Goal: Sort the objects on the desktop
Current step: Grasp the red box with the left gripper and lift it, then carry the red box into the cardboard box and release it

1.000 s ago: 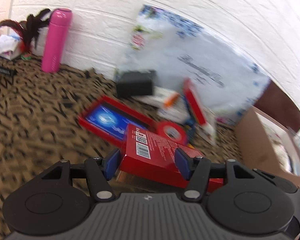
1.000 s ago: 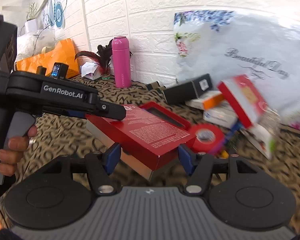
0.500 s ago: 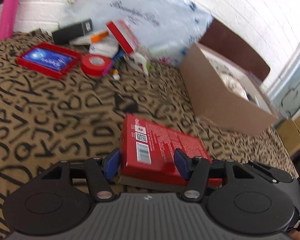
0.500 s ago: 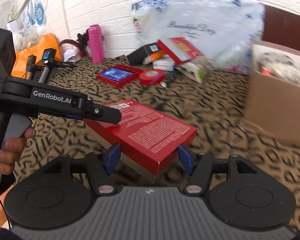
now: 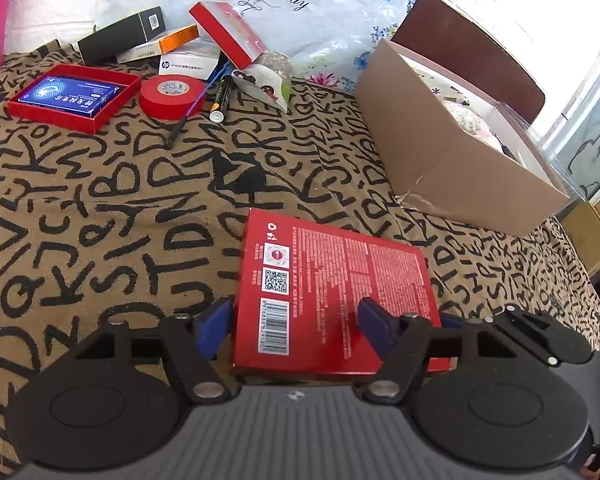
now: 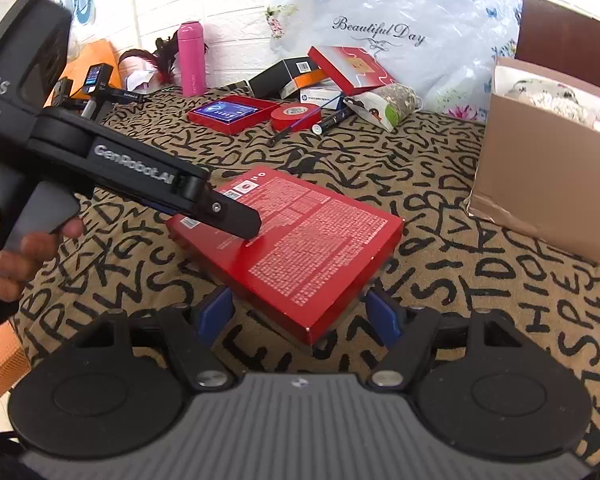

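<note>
The flat red box (image 5: pixel 332 292) lay on the letter-patterned cloth (image 5: pixel 100 208), printed back up, in the open stretch between the clutter by the wall and the cardboard box (image 5: pixel 452 168) to its right. The left gripper (image 5: pixel 296 322) sat at the box's near end with its blue pads (image 5: pixel 216 320) on either side of it; one pad lay over the red face and the other just off the left edge, so it seemed to pinch the box, though actual contact was hard to judge from that angle. In the right wrist view the same red box (image 6: pixel 300 248) had the left gripper's black finger (image 6: pixel 236 216) resting across its far corner. The right gripper (image 6: pixel 300 316) hovered at the box's near corner with its jaws spread, both pads apart from the cardboard. Farther back stood a red tape roll (image 5: pixel 172 96), an open red tray (image 5: pixel 76 96) and a pink bottle (image 6: pixel 191 58).
</note>
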### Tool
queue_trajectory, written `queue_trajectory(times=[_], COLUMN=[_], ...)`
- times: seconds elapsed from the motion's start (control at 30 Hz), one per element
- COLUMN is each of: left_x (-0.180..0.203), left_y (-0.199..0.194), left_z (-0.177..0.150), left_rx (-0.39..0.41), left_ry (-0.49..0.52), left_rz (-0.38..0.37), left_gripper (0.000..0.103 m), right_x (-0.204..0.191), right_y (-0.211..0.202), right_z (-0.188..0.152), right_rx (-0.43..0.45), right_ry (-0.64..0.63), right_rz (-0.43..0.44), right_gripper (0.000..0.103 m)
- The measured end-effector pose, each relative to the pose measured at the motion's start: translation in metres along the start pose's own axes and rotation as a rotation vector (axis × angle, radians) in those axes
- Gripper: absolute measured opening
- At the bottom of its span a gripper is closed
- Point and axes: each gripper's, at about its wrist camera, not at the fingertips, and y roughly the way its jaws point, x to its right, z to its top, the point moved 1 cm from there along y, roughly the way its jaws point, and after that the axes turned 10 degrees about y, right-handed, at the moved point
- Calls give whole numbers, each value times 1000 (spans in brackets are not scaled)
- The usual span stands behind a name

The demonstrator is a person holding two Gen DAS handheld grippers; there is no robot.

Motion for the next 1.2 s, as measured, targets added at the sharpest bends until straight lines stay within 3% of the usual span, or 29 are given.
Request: queue_trajectory(times=[0.2,0.33,0.47,0.83,1.2], left_x=[4,11,26,110,180], left_y=[5,0,-13,-17,60], left_z=[3,8,24,118,206], left_rx=[2,15,67,284,316], left_ry=[1,3,36,147,142], left_rz=[13,37,29,-98,-223], left_gripper=[74,70,69,69,69], right_x=[2,5,9,60,168], right_y=[11,9,-7,-84,-106], right_z=[2,3,9,67,124], right_rx=[-9,-4,55,328,421], right_ry=[12,35,45,38,65], right_rz=[23,31,30,-88,-210], right_gripper=[73,72,71,71,71])
